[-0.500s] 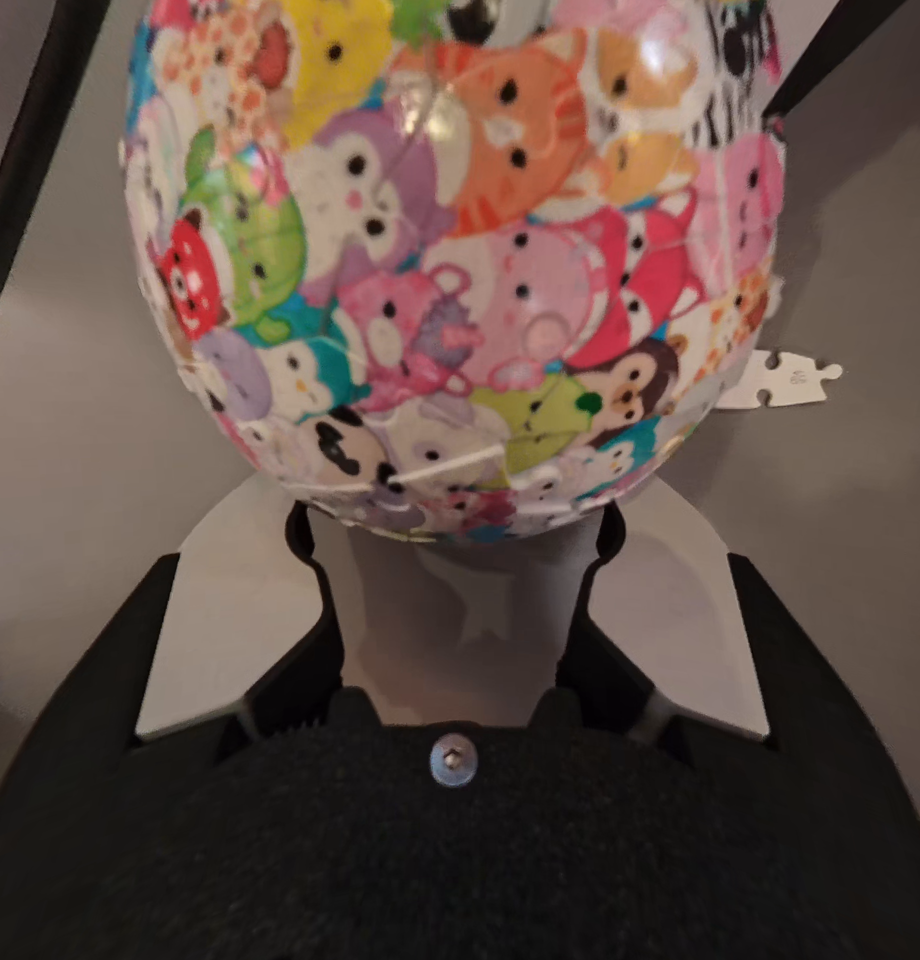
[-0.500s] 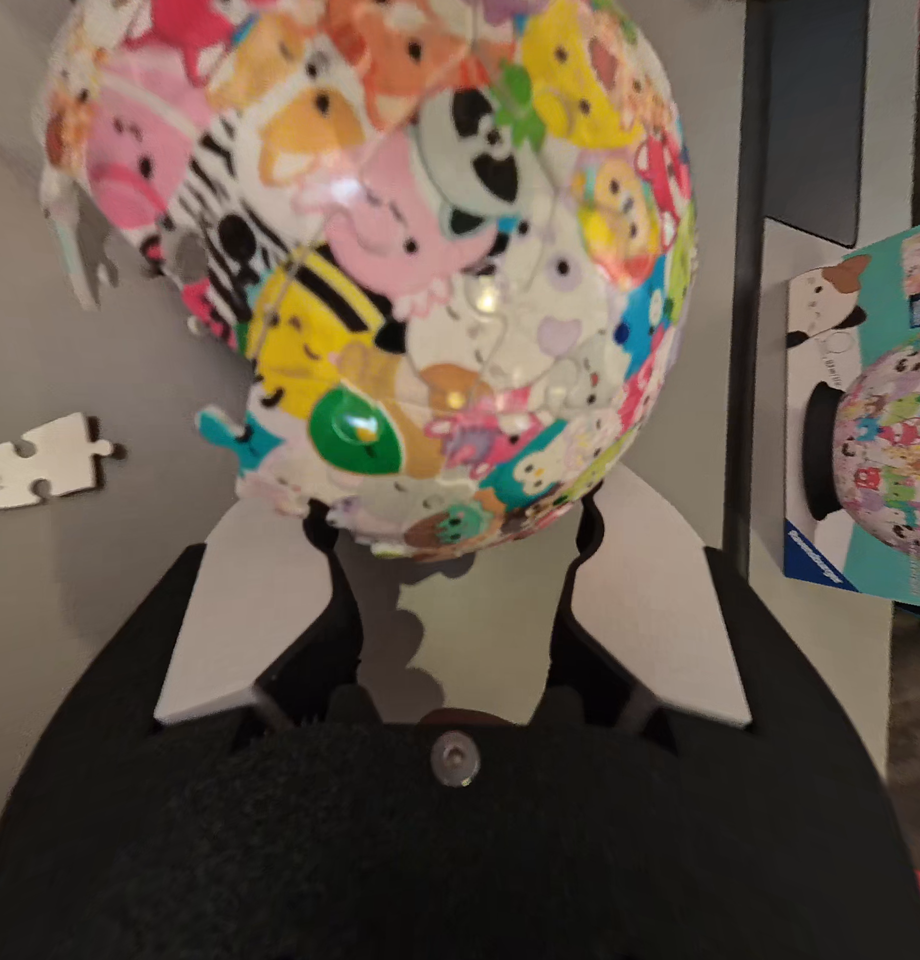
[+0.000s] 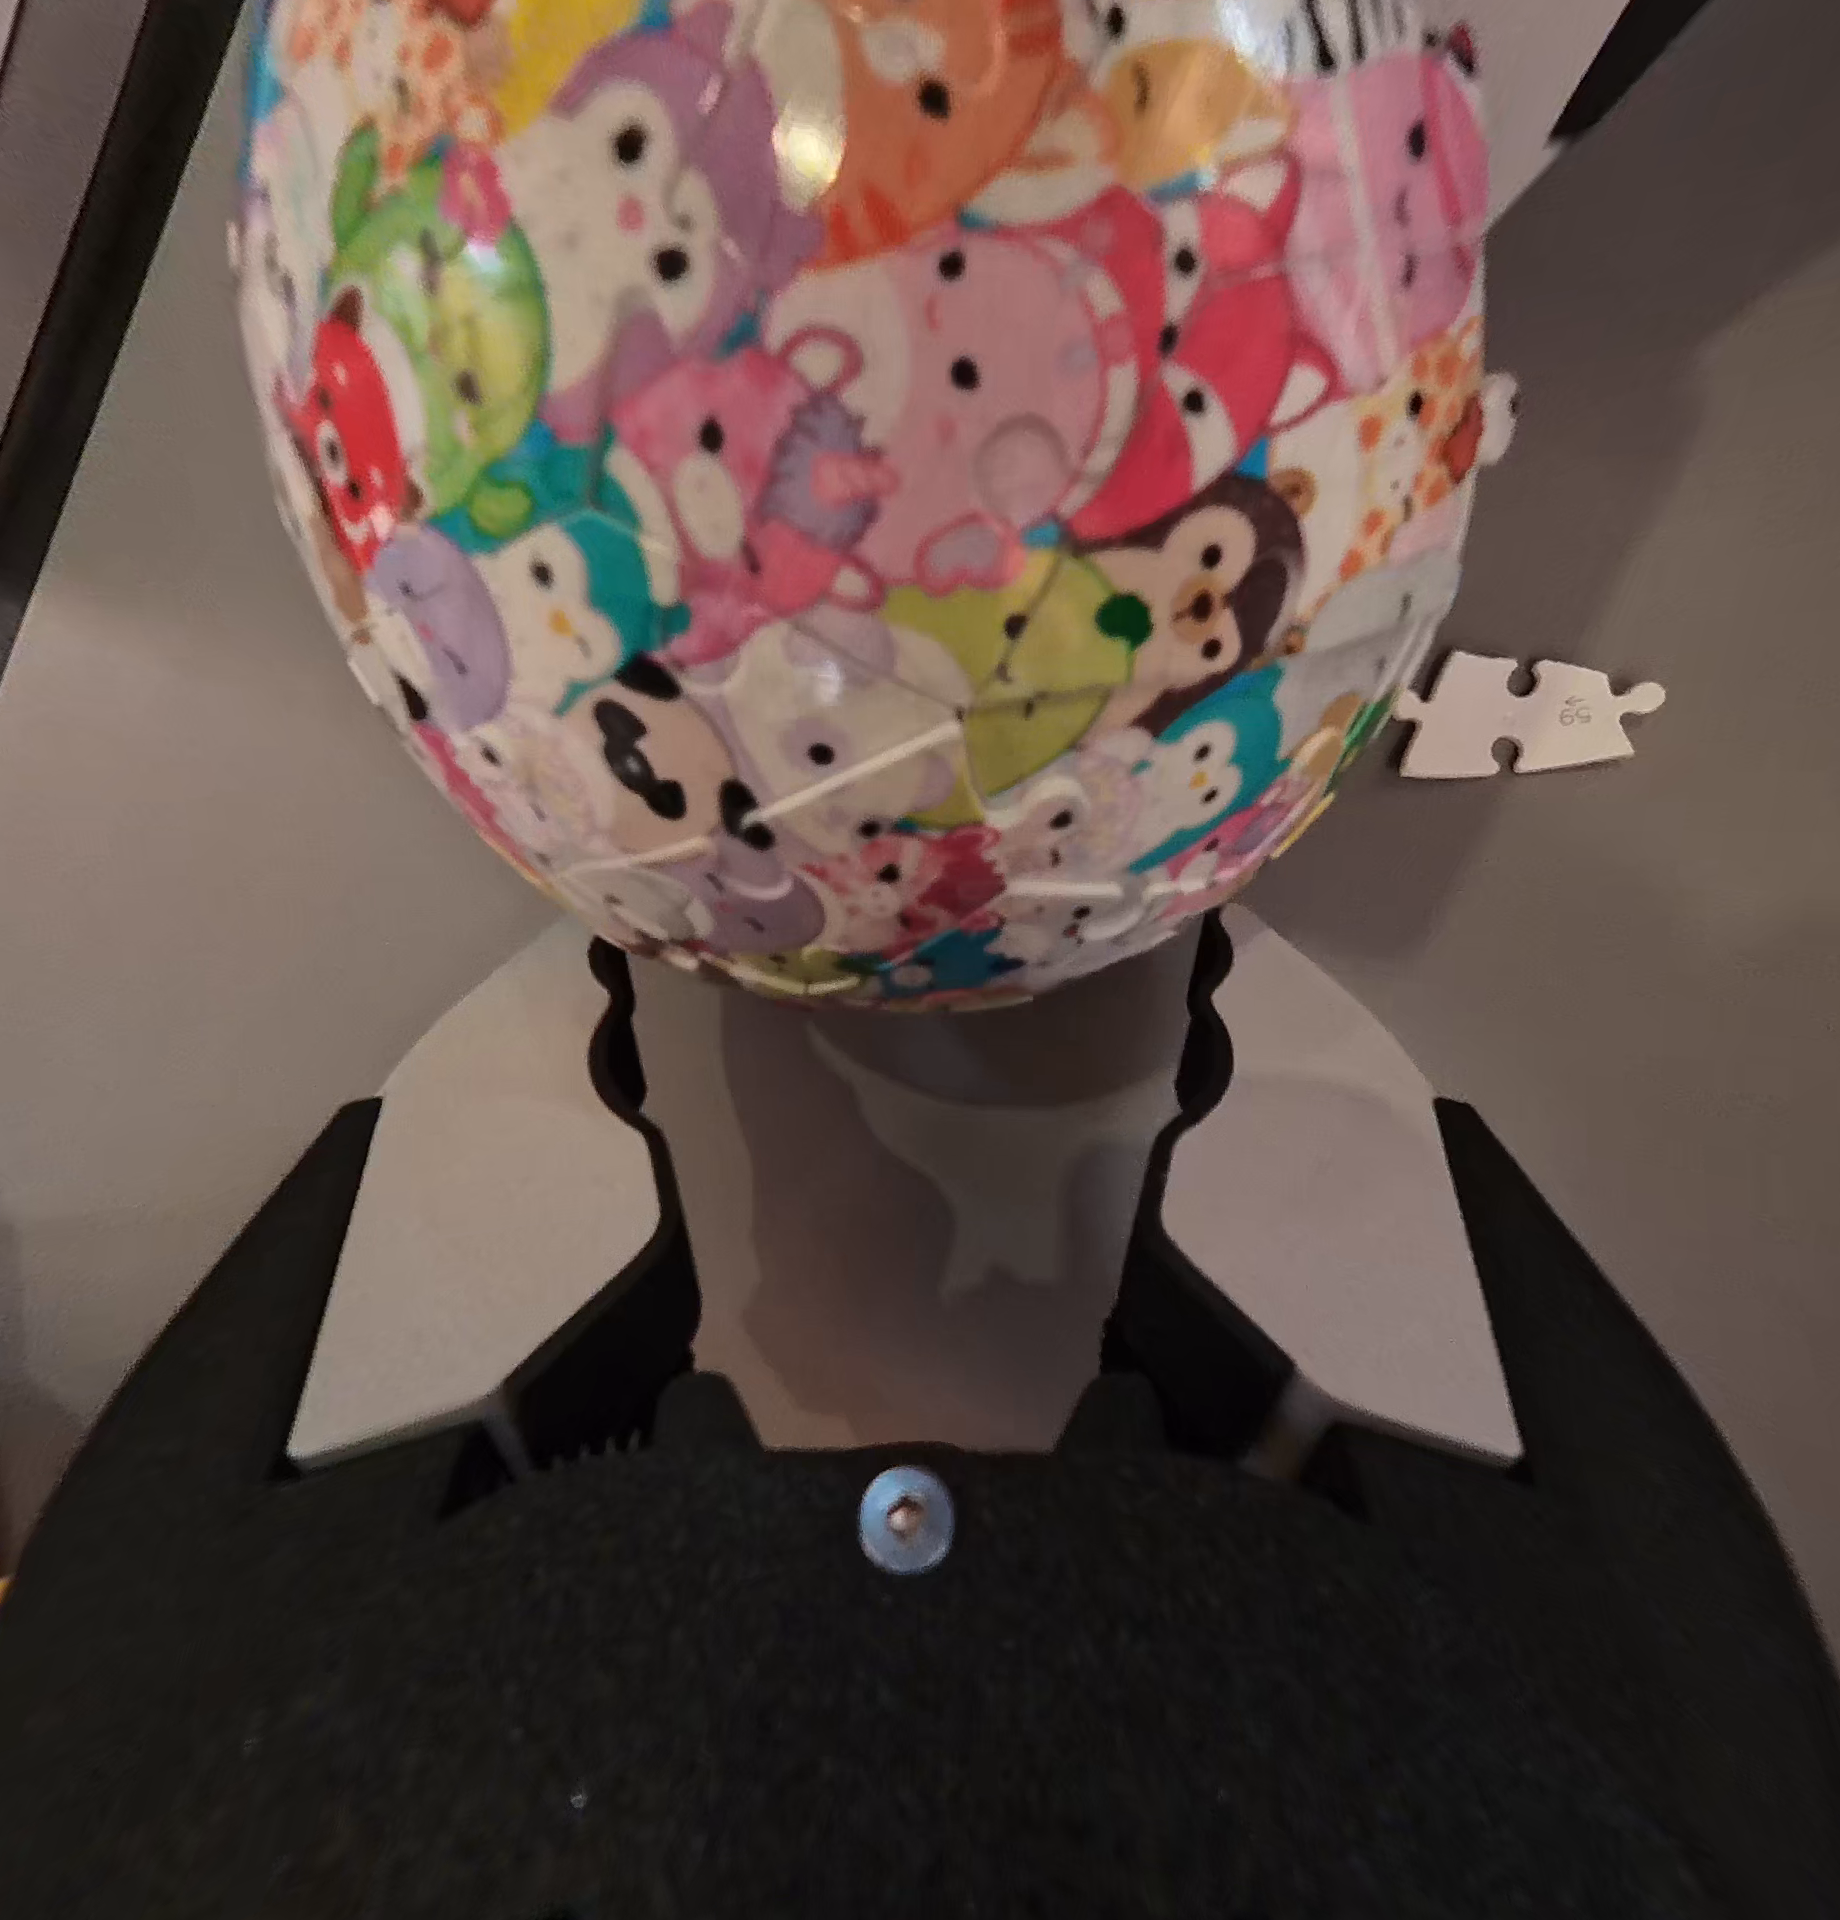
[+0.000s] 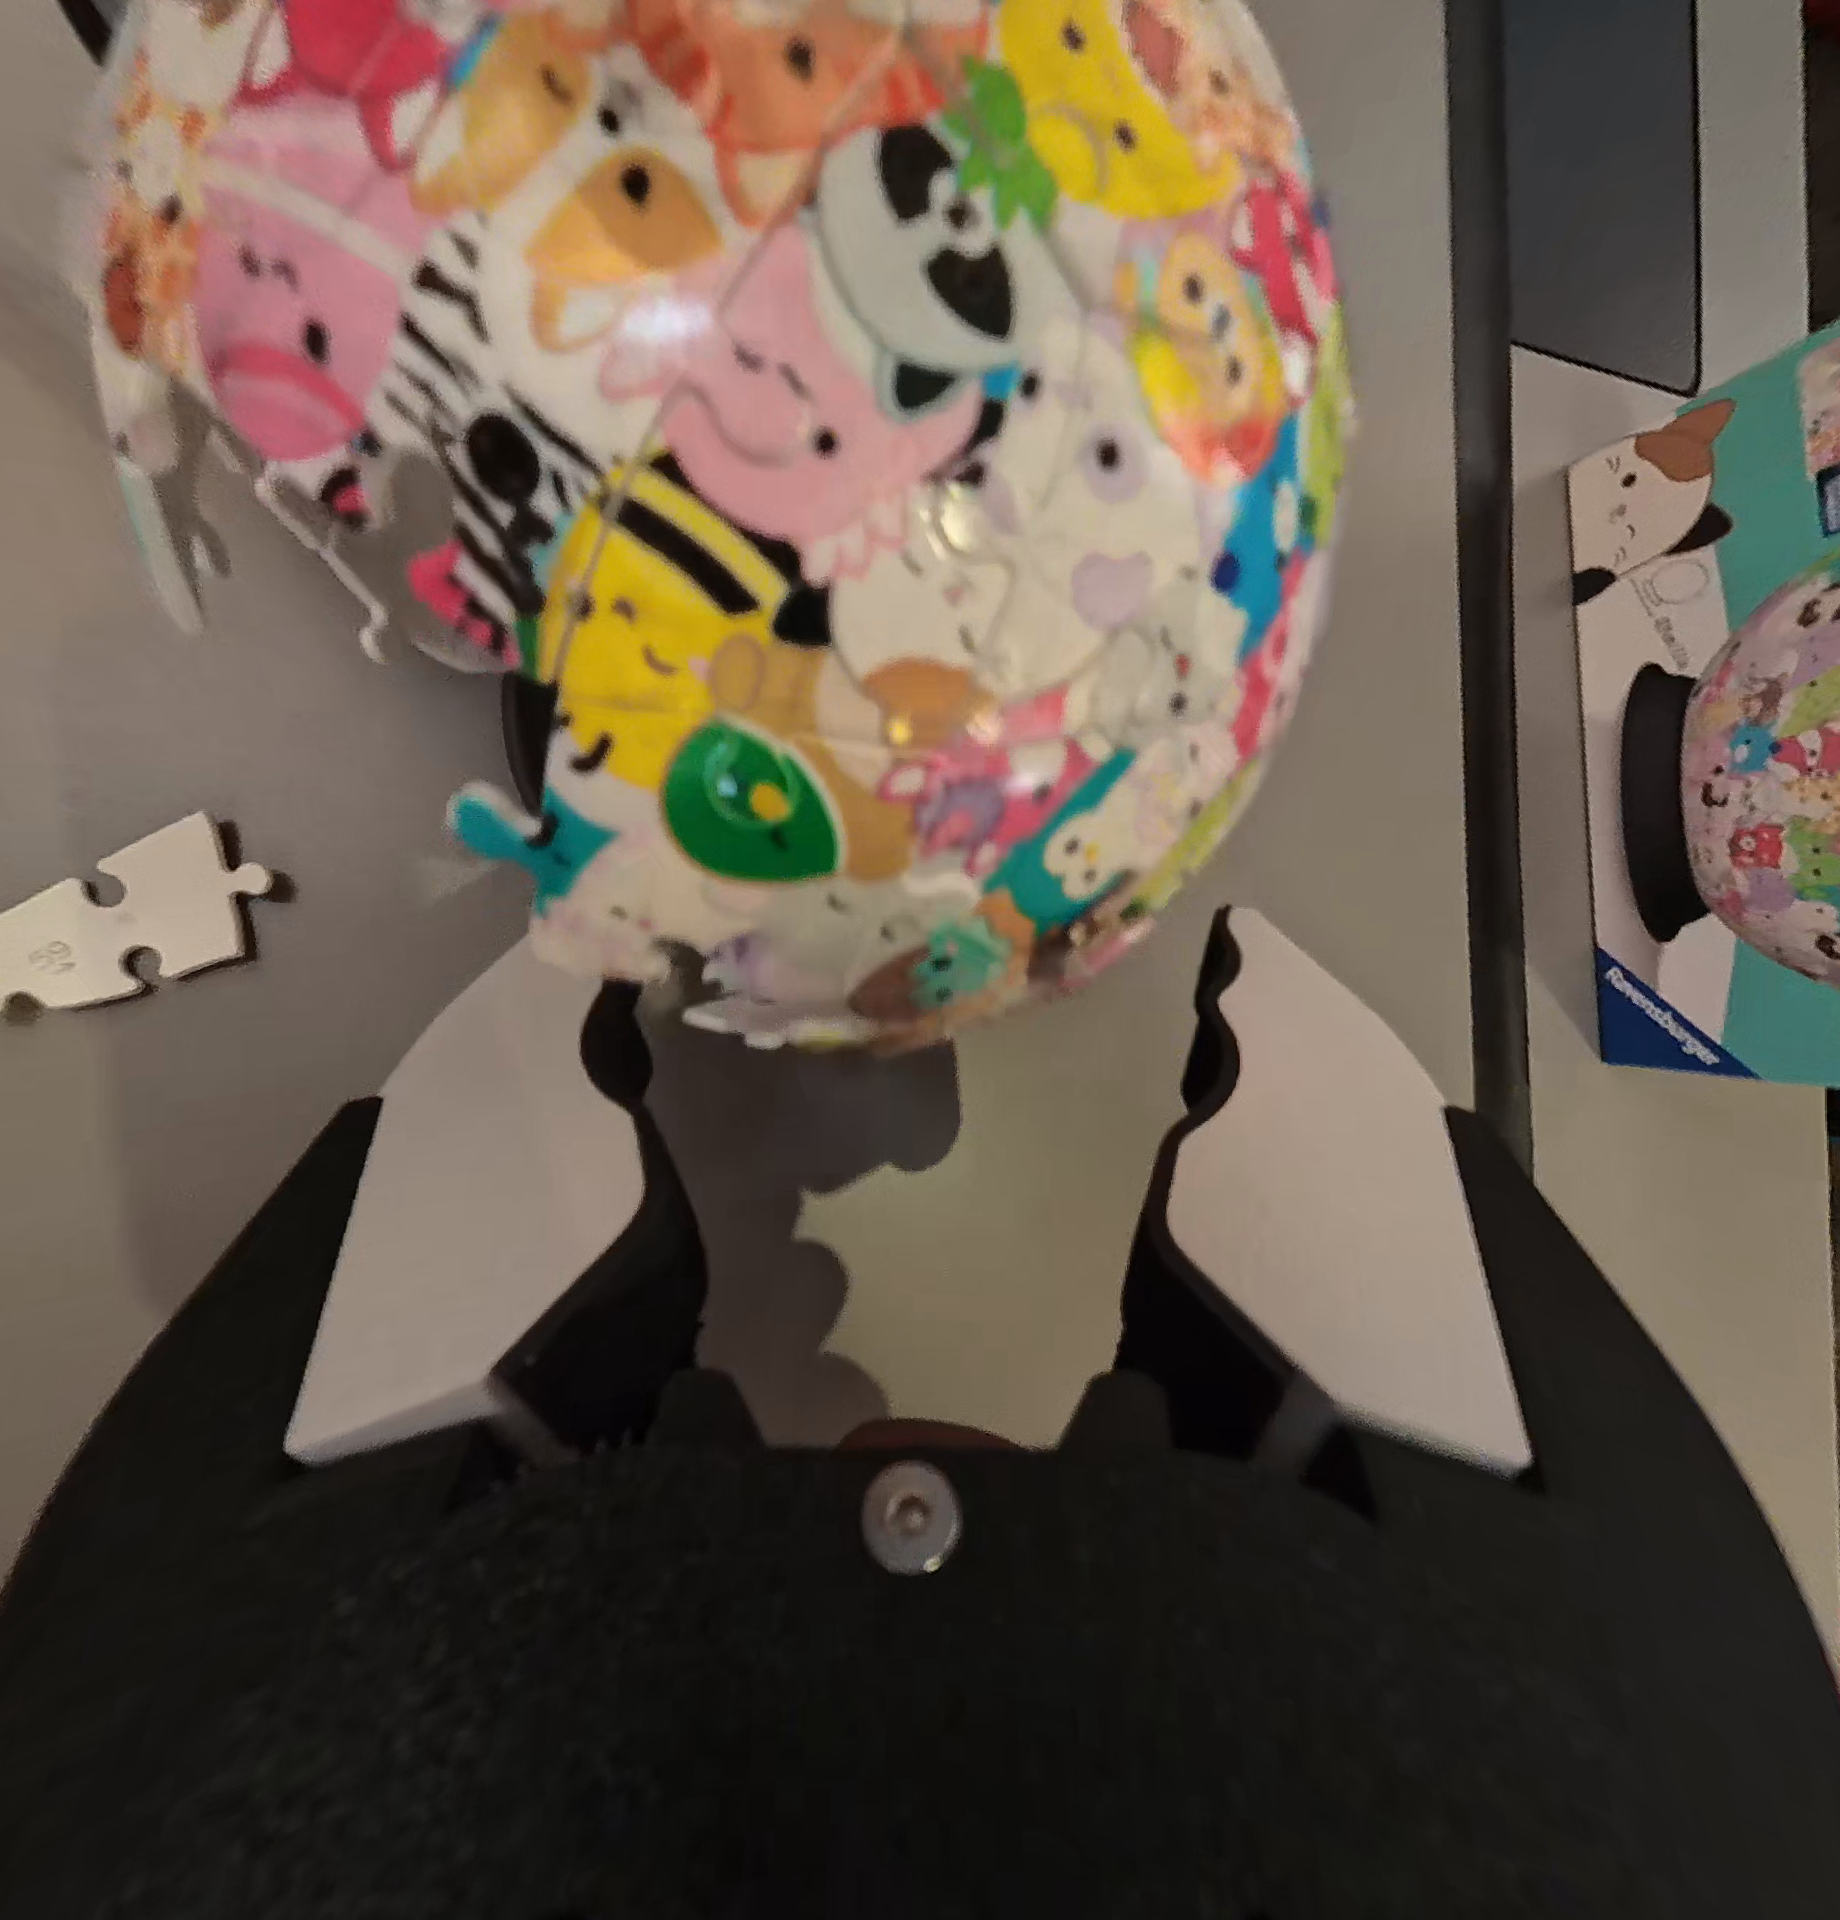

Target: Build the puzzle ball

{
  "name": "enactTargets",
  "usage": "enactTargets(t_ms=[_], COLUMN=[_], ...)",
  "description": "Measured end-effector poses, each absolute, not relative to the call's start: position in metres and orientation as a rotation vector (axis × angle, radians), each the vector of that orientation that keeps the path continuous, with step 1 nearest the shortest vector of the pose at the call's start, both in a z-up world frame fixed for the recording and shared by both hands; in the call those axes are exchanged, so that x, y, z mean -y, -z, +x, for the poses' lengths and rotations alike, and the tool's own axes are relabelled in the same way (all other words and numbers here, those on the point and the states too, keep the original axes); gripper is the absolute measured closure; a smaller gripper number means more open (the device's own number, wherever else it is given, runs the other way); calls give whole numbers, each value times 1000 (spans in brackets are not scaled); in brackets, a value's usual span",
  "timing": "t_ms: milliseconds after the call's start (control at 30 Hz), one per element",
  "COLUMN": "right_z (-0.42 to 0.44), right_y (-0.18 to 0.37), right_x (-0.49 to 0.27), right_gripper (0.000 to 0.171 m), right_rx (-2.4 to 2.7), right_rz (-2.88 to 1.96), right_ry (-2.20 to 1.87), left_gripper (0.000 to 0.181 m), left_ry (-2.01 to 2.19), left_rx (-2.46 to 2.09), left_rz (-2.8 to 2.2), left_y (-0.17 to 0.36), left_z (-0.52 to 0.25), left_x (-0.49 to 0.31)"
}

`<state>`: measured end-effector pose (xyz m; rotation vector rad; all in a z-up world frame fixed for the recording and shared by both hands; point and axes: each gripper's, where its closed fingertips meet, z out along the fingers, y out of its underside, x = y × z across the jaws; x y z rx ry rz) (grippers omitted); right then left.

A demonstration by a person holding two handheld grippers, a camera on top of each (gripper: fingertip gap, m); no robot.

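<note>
Ball (image 3: 854,499) nearer, both jaws wide.

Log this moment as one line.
ball on table, gap in shell | loose piece beside it | left gripper open | right gripper open

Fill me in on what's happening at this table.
A person is building a puzzle ball with two handheld grippers. The ball is nearly whole, with a gap on one side in the right wrist view. Both the left gripper and right gripper are open beside it. One loose piece lies face-down on the grey table.
</note>
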<state>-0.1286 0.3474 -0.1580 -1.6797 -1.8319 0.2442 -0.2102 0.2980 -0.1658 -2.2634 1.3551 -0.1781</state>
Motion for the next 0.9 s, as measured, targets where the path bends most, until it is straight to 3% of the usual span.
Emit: enactTargets(t_ms=[100,200,300,400,500,900], right_z=[-111,-77,-57,-77,-94,-114], right_y=[140,110,109,141,166,195], right_x=[-348,-339,-286,-218,-191,-200], right_gripper=[67,76,113,129,144,154], right_rx=[1739,1578,1372,1184,1127,1296], right_rz=[-1739,-1854,-2045,-2124,-2089,-2071], right_ry=[-217,-116,-225,-498,-504,-477], left_gripper=[80,86,101,110,117,124], left_ry=[195,266,388,525,626,732], left_rx=[-1344,-1281,-1195,-1078,-939,-715], left_rz=[-2273,-2282,-2298,-2252,-2179,-1924], left_y=[163,155,145,133,126,103], left_z=[-215,-220,-225,-223,-221,-254], left_x=[-292,-278,-250,-217,-185,-128])
